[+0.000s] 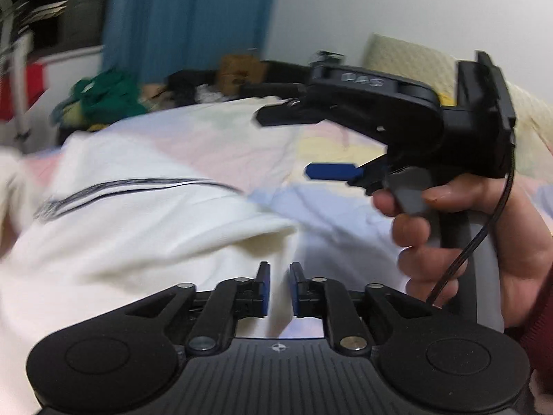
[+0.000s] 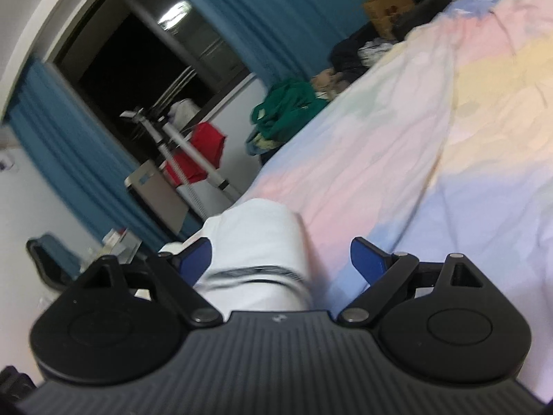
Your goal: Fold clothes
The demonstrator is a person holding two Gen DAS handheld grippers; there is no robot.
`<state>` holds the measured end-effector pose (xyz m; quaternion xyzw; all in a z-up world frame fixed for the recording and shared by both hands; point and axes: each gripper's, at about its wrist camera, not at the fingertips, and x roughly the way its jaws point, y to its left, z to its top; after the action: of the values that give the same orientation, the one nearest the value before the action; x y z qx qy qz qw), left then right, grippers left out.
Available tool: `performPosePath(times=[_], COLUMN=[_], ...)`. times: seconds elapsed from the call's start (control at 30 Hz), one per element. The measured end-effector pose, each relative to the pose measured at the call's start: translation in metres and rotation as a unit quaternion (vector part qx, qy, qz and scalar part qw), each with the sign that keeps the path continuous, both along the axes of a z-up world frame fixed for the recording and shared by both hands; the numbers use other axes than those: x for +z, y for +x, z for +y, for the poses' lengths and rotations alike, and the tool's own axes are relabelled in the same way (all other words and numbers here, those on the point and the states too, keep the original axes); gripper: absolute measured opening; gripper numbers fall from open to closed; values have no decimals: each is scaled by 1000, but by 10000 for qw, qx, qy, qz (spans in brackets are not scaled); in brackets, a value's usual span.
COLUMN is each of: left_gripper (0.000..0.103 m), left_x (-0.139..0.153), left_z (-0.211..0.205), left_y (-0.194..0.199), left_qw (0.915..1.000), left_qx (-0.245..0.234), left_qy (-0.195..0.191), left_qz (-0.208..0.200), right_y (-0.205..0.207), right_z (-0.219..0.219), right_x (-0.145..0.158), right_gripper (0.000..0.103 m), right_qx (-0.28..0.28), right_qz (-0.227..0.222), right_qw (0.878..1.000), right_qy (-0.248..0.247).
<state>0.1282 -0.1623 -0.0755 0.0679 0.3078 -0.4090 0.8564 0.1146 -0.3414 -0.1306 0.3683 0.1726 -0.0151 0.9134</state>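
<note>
We see a white fabric garment with thin dark stripes (image 1: pixel 114 214) spread in loose, rounded folds over the pastel patchwork bedsheet (image 1: pixel 311 200). One rolled edge of it bulges upward. In the right wrist view a bunched, upright fold of the same garment (image 2: pixel 255 252) stands, its dark stripe running across it.

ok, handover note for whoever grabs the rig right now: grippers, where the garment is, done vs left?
Left gripper: jaws narrowly apart, nothing between them, just above the white garment.
Right gripper: wide open, empty; the garment's white fabric lies between its fingers, ungripped. Held in a hand.
Garment lies on the pastel bedsheet, one edge turned over; the fold stage is unclear because of blur.
Left: regrip, finish folding. The green clothes at the far edge of the bed look unfolded.
</note>
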Motion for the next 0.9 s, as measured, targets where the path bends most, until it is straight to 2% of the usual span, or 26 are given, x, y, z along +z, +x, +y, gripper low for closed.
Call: performPosePath(times=[0.13,0.27,0.4,0.5,0.67,0.8,0.9], left_gripper=[31,40,48,52,54,55,56], left_x=[16,37,56,62,64,68,65], left_z=[39,82,127,154,182,195,198], left_y=[-7,-11,-35,-48,-65,-76,-74], left_qw=[9986,9949,9885,9827,9655,9581,9536], left_qx=[532,1011,1500,1836,2544,2785,2932], left_qy=[-33,32,33,-80,-464,-555,-619], left_qz=[-1,-38,-173,-236,-298,-367,-302], right_y=[0,-1,-2,4,19,28,32], right_z=[20,43,66,92,138,169,184], right_x=[5,11,17,17,5,-13,-28], right_gripper=[89,89,89,89,88,88,87], right_qx=[467,939,1408,1780,2265,2551,2528], right_qz=[-170,-354,-538,-663,-530,-138,265], right_qw=[9983,9929,9838,9724,9472,9228,9058], right_qy=[-294,-634,-972,-1357,-2205,-2882,-3389])
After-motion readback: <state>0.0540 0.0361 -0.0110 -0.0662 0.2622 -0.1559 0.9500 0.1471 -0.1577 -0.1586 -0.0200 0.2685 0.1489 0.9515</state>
